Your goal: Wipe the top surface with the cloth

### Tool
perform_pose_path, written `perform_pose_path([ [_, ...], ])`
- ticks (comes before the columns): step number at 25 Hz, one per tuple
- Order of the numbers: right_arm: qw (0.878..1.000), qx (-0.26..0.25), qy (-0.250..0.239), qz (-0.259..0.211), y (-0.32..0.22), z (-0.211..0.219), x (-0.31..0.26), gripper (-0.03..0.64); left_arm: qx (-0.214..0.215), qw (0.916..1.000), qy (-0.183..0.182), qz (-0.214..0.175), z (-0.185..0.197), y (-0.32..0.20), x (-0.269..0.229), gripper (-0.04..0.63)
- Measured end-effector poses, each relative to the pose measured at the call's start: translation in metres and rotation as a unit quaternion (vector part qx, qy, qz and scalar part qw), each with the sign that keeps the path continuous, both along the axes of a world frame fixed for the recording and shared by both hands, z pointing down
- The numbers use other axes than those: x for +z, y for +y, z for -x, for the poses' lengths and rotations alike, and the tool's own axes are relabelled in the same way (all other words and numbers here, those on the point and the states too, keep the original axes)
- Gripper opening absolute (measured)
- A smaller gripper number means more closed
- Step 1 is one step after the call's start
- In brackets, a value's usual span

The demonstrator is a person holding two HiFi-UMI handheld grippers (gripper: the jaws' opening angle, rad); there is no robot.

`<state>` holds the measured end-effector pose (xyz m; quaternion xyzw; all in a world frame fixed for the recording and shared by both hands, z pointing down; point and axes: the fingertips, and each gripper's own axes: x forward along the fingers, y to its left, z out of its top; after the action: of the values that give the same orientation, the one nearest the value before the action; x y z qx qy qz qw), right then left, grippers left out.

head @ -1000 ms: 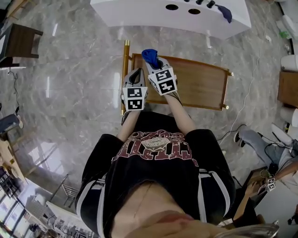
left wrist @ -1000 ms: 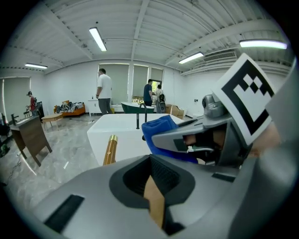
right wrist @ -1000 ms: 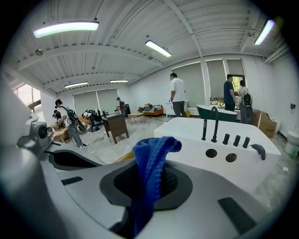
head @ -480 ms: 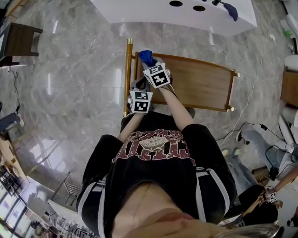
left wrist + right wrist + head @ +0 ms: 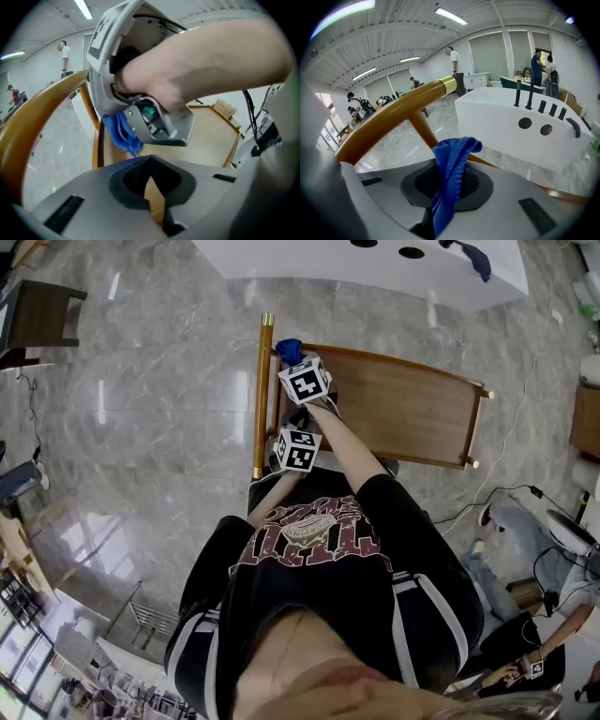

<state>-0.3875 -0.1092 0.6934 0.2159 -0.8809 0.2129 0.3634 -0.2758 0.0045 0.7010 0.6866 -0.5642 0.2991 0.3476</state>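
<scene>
Right tongs are clamped on the blue cloth, which is held beside the far end of the rail, over the corner of the wooden worktop. Against a second ago, the cloth is found further along the rail towards its capped tip. A stroke along that edge is judged under way, with most of the worktop left unwiped. Left tongs are kept together, empty, near the rail's middle. The right forearm is stretched forward just beside them.

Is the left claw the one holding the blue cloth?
No, the blue cloth is pinched in the right claw, and the left claw has nothing between its jaws.
</scene>
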Motion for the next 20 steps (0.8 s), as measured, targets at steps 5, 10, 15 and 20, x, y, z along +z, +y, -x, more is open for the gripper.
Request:
perform_pose_path([
  [5,0.999,0.005,0.028,-0.015,0.001,0.002,0.013,0.057,0.018,0.9997,-0.001,0.016,-0.001,0.007,0.015,0.046],
  [10,0.998,-0.008,0.040,-0.040,-0.001,0.002,0.018,0.057,0.037,0.9985,-0.005,0.039,-0.007,0.010,0.032,0.046],
  [15,0.999,-0.006,0.034,-0.026,-0.004,-0.008,0.020,0.057,0.044,0.9980,-0.025,0.037,-0.008,0.011,0.034,0.046],
  [20,0.999,0.001,0.032,-0.017,-0.006,-0.021,0.021,0.057,0.063,0.9961,-0.046,0.042,-0.010,0.012,0.034,0.046],
])
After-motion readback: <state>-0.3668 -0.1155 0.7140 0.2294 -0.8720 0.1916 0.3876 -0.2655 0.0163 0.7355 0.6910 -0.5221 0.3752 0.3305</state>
